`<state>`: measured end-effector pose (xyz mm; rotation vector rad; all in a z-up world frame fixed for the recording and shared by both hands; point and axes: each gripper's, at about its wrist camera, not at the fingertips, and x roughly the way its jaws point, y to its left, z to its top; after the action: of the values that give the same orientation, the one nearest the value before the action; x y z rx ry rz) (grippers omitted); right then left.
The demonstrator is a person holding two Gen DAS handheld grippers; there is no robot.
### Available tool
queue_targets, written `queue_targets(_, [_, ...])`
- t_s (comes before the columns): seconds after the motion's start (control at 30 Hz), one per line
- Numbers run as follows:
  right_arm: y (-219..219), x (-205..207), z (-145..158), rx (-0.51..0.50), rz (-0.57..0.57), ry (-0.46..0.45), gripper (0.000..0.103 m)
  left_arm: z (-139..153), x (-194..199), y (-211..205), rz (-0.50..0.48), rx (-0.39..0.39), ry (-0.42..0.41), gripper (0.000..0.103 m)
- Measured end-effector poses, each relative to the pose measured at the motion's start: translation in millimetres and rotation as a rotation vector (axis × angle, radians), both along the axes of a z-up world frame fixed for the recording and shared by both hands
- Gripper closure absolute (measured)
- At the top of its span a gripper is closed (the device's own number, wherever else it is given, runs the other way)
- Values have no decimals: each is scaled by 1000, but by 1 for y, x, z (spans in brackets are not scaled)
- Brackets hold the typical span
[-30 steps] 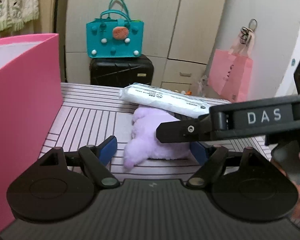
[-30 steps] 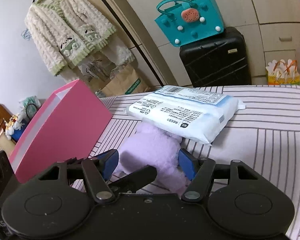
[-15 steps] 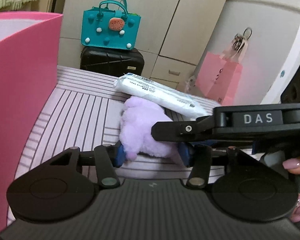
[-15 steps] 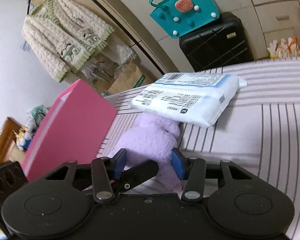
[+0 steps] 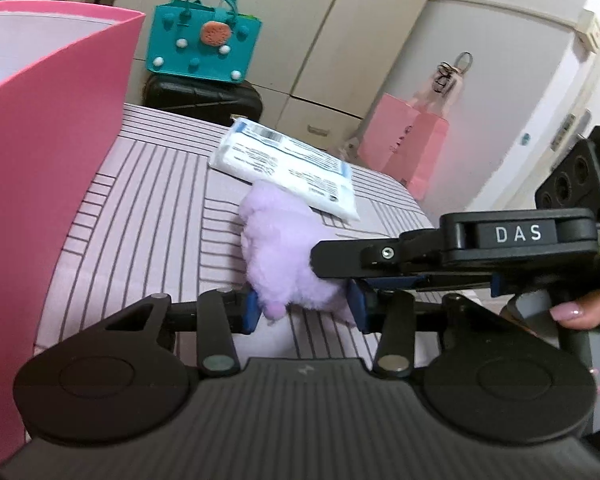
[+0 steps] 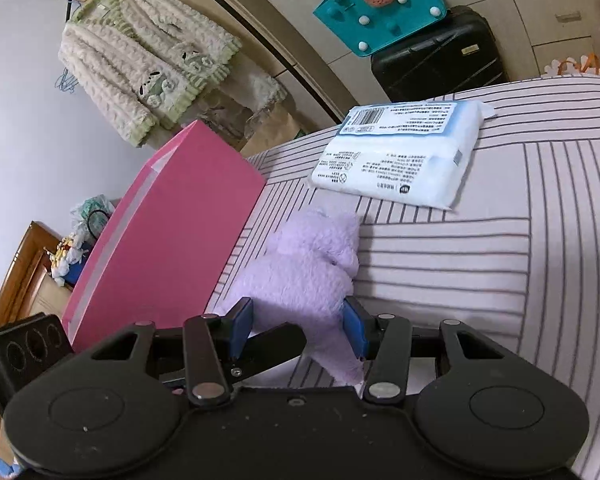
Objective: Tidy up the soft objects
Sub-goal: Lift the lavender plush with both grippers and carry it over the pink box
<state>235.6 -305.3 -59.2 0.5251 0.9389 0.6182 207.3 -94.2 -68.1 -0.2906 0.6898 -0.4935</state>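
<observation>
Left wrist view: the left gripper (image 5: 302,307) is closing its blue fingers (image 5: 250,311) on the near end of the purple plush toy (image 5: 284,252), which lies on the striped bed (image 5: 148,216). The right gripper (image 5: 456,248) reaches in from the right. A pink box (image 5: 48,168) stands left; a white pack (image 5: 288,168) lies farther off.

Right wrist view: the right gripper (image 6: 298,330) fingers (image 6: 355,331) clasp the plush toy (image 6: 304,268) at both sides, with the pink box (image 6: 172,248) at its left.

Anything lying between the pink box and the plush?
No. In the right wrist view, only bare striped sheet separates the pink box from the plush.
</observation>
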Motion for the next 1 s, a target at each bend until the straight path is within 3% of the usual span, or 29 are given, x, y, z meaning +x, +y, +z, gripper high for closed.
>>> queue_targets(0.27, [-14,-24,4,-11,-3,-37,49,4,-20,5,-110,-39,48,62])
queue_targets(0.53, [-23,-34,-2,-73,19,-86,45,14,-29,19,-70,-36,-8,60])
queue_targets(0.7, [-20,-48,0,-171,68,-177,40,13,-15,15,-59,-58,11,59])
queue_targets(0.73, [-11,-53,2,-243,95,-228,40,12,-13,12,-44,-37,6,59])
queue_targets(0.83, [0,-58,4,-300,132,-277,40,9,-11,4,-14,10,-10,59])
queue_targets(0.9, [15,-64,7,-375,157,-356,40,6,-8,2,-30,-3,25,59])
queue_targets(1.0, [23,-68,7,-432,148,-395,40,5,-9,-1,-24,4,37,58])
